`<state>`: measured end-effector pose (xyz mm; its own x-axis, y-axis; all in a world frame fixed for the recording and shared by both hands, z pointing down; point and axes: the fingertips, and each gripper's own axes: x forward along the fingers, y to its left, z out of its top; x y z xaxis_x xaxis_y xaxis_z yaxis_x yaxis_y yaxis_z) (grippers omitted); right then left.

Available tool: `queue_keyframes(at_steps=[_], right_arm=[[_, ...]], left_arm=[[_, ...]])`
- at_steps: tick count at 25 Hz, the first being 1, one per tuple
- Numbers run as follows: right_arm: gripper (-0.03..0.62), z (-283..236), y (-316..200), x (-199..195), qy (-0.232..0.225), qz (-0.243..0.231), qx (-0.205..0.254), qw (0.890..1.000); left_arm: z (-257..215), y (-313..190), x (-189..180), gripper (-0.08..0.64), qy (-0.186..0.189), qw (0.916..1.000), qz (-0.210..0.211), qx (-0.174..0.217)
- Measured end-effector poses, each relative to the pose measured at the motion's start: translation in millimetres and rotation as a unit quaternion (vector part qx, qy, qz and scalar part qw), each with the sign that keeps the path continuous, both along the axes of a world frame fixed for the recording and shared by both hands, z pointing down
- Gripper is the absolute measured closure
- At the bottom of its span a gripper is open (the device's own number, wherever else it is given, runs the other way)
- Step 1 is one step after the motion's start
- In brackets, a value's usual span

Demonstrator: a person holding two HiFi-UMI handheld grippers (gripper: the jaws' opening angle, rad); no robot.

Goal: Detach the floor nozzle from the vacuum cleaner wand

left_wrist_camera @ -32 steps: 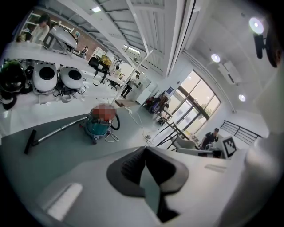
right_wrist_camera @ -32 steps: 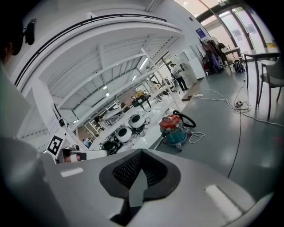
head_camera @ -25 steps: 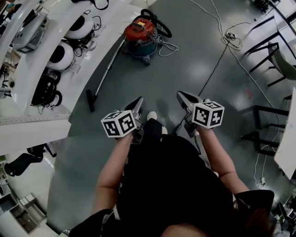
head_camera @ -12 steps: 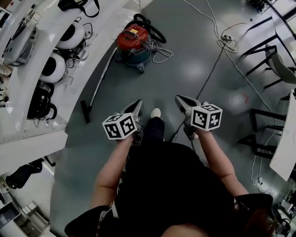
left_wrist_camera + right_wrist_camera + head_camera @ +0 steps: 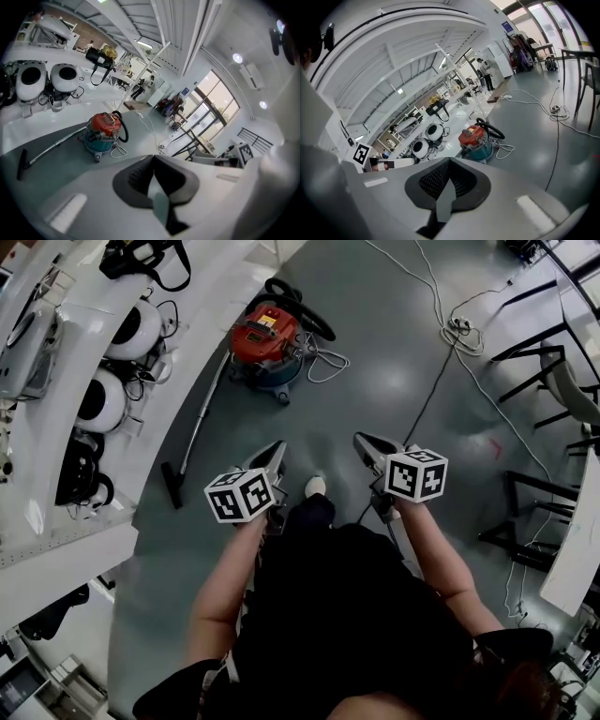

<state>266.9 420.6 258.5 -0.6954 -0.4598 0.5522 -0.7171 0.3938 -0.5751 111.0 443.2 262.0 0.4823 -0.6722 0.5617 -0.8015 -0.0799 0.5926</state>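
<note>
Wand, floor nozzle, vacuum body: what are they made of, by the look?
Wand: likely metal, a thin silver-grey tube with a light sheen.
Floor nozzle: probably matte black plastic, but too small to be sure.
Vacuum body: glossy red lid over a teal drum, likely moulded plastic, though the drum could be painted metal.

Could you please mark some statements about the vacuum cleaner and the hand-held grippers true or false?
The floor nozzle is attached to the wand. True.
The left hand-held gripper grips the wand. False: it is shut, empty, away from it.
The vacuum cleaner has a red top. True.
The wand stands upright. False: it lies on the floor.
The right hand-held gripper is open. False: its jaws are together.
</note>
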Motion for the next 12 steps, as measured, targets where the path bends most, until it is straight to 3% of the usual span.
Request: queue_keyframes(at_steps=[12], right_arm=[[0.597,9,-65,-18,0.020,-0.017,-0.006,1.000]], left_arm=[[14,-67,-24,0.549,0.000,0.9996,-0.026,-0.011]])
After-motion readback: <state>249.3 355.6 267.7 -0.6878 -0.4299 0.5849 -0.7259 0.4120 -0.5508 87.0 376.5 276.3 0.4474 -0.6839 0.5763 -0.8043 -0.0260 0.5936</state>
